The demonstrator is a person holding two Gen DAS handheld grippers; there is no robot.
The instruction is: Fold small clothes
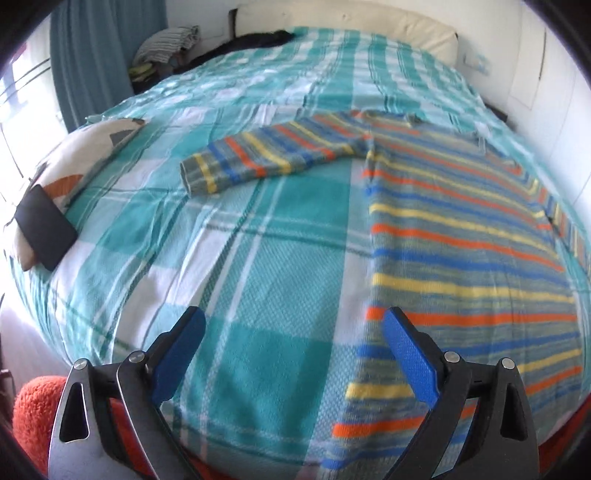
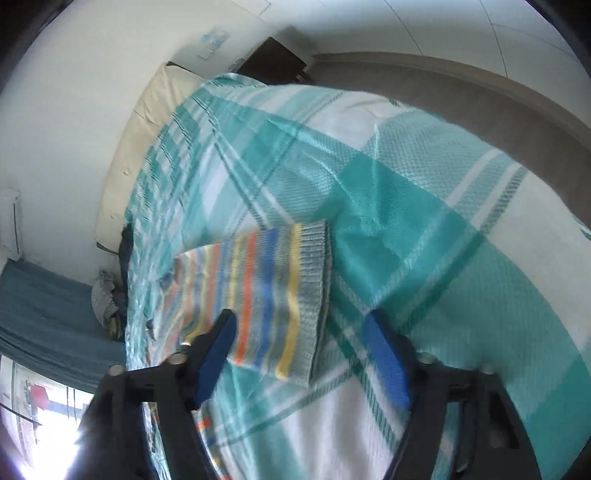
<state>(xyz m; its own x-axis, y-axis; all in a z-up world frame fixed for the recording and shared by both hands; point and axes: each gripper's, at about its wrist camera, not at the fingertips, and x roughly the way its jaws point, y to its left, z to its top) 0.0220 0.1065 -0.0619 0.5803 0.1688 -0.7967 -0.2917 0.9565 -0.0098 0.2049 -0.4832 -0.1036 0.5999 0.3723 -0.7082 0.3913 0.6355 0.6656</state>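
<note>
Left tool [image 1: 293,323]: nearest item in the left wrist view; two blue-padded fingers spread wide, nothing between them; it hangs over the near edge of the bed.
Right tool [image 2: 301,328]: two blue-padded fingers likewise spread apart and gripping nothing; picture blurred.
Sweater [image 1: 461,229]: one, knitted, striped in orange, yellow, blue and grey; lies flat on the bedspread [image 1: 258,258], not yet folded. Body begins at the left tool's right finger and runs ahead and to the right of it; long axis runs away from the tool toward the headboard.
Left-hand sleeve [image 1: 258,155]: one, stretched out sideways well ahead of the left tool, cuff pointing to the tool's left.
Right-hand sleeve [image 2: 258,295]: one, directly ahead of the right tool; ribbed cuff [image 2: 314,295] lies between and just beyond the two fingers, sleeve running off to the tool's left.
Deciding relation: cuff sits just ahead of the right tool's open gap, so the right hand is the nearer one for that sleeve; judged next move is to close on the cuff and carry it across the body. Whether the fingers touch the cloth cannot be told.
Bed: one, with teal and white checked cover.
Cushion [image 1: 81,155]: one, patterned, far left of the left tool.
Dark flat object [image 1: 44,229]: one, resting against the cushion.
Headboard pad [image 1: 351,22]: one, cream.
Progress: judged as early, no fold visible.
</note>
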